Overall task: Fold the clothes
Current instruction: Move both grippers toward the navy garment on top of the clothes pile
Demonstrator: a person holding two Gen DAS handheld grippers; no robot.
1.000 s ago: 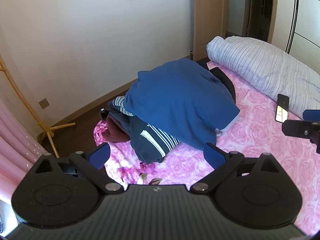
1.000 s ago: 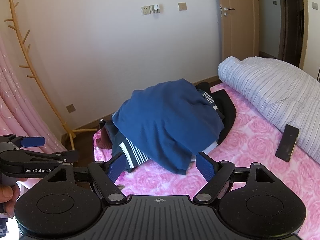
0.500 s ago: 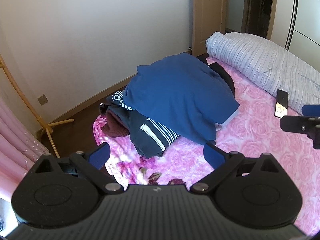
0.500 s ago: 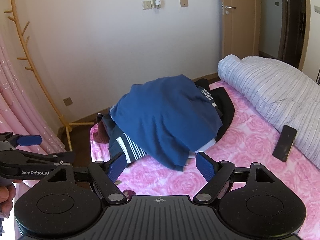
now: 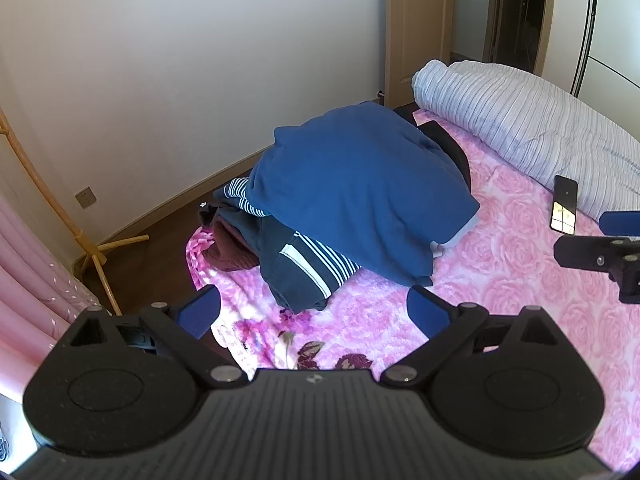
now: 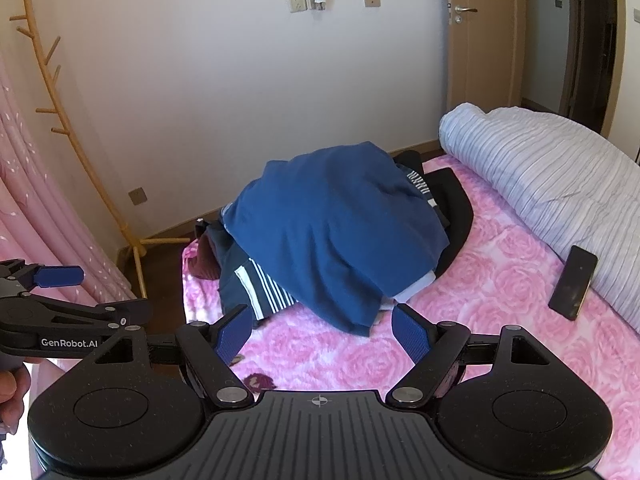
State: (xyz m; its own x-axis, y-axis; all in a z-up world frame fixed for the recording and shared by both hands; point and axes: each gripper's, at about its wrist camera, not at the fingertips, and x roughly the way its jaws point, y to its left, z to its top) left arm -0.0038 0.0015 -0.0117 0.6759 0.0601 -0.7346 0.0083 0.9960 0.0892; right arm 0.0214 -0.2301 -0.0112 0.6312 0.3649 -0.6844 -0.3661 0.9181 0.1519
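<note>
A heap of clothes lies at the corner of the pink rose bedspread (image 5: 500, 280). A blue top (image 5: 360, 192) (image 6: 332, 228) is draped over the heap. Beneath it show a navy garment with white stripes (image 5: 304, 268) (image 6: 256, 288), a maroon piece (image 5: 232, 248) and black fabric (image 6: 452, 208). My left gripper (image 5: 312, 314) hovers open above the near bed edge, short of the pile, with nothing in it. My right gripper (image 6: 322, 330) is also open and empty, just in front of the blue top's near hem. Each gripper shows at the edge of the other's view.
A rolled striped quilt (image 5: 520, 120) (image 6: 552, 176) lies along the far right of the bed. A dark phone (image 5: 564, 204) (image 6: 572, 282) rests beside it. A wooden coat stand (image 6: 80, 148) and pink curtain (image 6: 48, 248) stand at the left. A door (image 6: 480, 40) is in the back wall.
Both grippers have drawn back and risen slightly from the pile, so it sits a little further off. The clothes have not moved. Both stay open.
</note>
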